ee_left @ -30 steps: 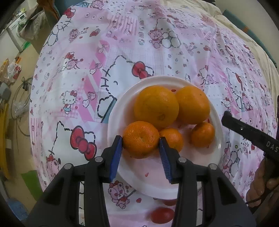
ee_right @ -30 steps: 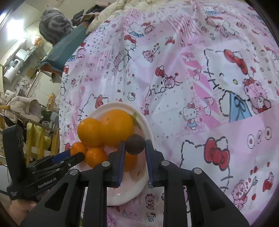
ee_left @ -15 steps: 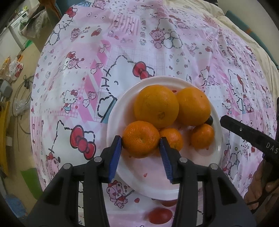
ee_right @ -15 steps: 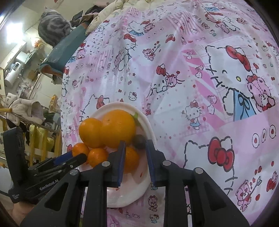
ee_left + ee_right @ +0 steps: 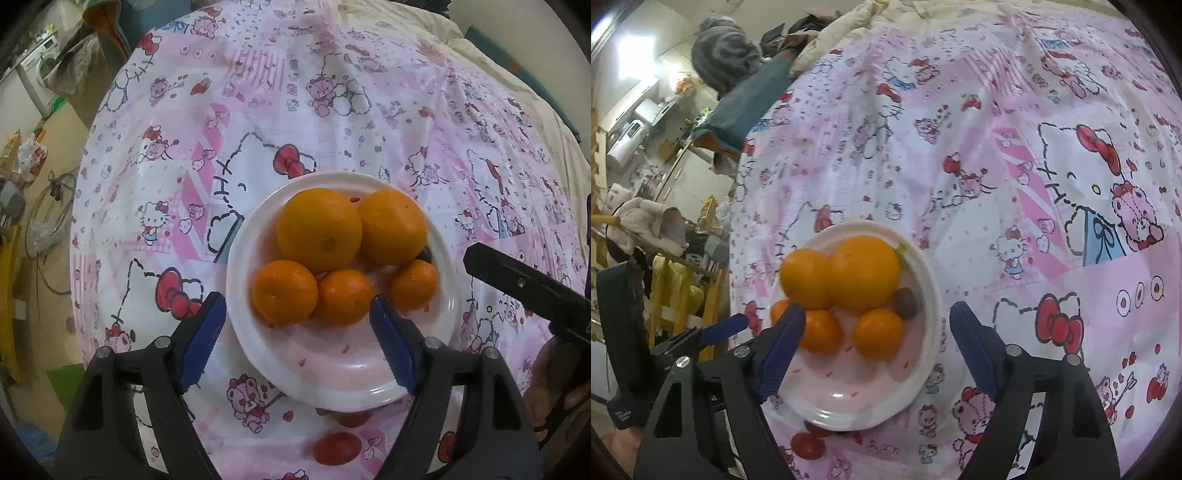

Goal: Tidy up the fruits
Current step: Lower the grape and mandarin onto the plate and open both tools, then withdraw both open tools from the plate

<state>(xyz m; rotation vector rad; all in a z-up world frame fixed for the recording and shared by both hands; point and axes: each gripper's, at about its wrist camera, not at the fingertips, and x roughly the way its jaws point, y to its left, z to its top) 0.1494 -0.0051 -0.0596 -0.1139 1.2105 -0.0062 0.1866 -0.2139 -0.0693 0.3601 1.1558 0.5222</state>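
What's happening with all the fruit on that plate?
A person is sorting fruit with a hand-held gripper in each hand. Five oranges and a small dark fruit sit together on the white plate, on a pink cartoon tablecloth. The left gripper and right gripper are both opening above the plate, gripping nothing. A small red fruit lies on the cloth.

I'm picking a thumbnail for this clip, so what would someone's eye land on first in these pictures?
First the pile of oranges heaped on a white plate in the middle of a loud pink cartoon-cat tablecloth. A small dark fruit sits at the plate's edge, and a small red fruit lies on the cloth just off the near rim. The left gripper and right gripper both straddle the plate, jaws opening, clamping nothing.
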